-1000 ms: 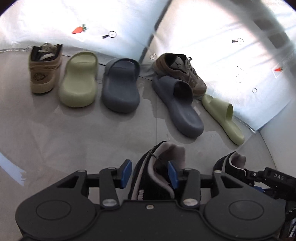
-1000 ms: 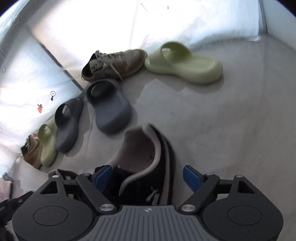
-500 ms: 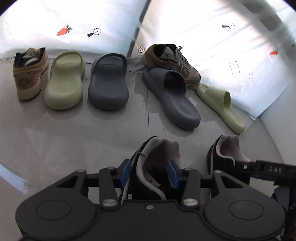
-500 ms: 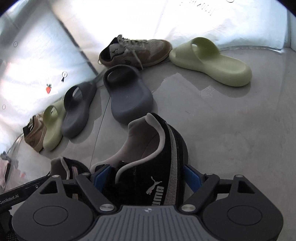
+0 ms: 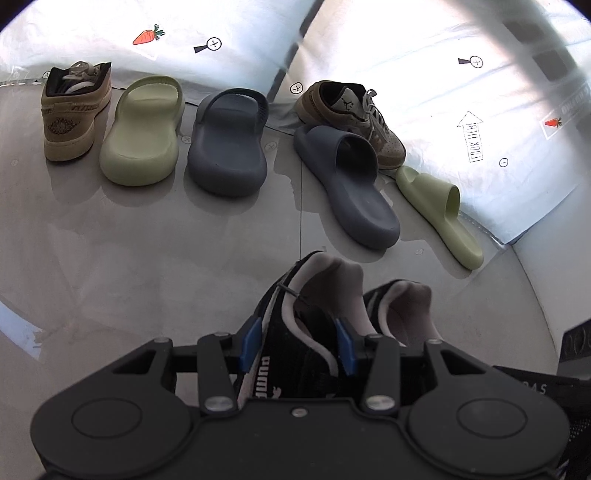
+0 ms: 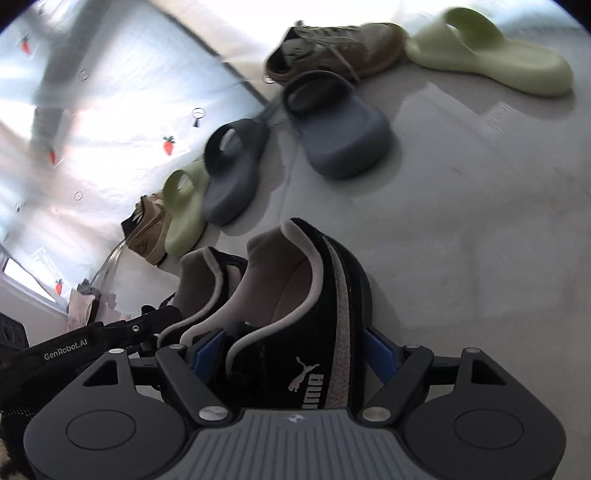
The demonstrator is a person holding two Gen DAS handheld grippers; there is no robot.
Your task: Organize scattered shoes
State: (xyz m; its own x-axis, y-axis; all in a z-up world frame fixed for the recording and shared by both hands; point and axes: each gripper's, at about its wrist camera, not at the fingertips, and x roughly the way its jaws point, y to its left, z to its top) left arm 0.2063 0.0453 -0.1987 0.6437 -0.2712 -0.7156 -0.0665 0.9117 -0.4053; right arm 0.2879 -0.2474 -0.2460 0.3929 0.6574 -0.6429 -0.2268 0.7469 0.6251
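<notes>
1. I hold one black shoe (image 5: 295, 328) in my left gripper (image 5: 297, 347). It sits low in the middle of the left wrist view, and the blue pads (image 5: 248, 341) press on both sides of its heel end.
2. A second black shoe (image 6: 314, 314) sits low in the middle of the right wrist view, between the fingers of my right gripper (image 6: 291, 352). Those jaws are closing, and the blue pads (image 6: 376, 350) look like they touch its sides.
3. The two black shoes are just beside each other, heel openings up.
4. Across the gray floor (image 5: 147, 258), in the upper part of the left wrist view, three shoes stand in a row: a tan sneaker (image 5: 75, 114) at the upper left, then a green slide (image 5: 146, 129), then a dark gray slide (image 5: 229, 142).
5. To the right of them, three more lie crooked: another tan sneaker (image 5: 354, 118), another dark gray slide (image 5: 351, 181) touching it, and another green slide (image 5: 441, 206).
6. A white sheet (image 5: 443, 92) with little carrot pictures (image 5: 147, 36) stands behind all the shoes.
</notes>
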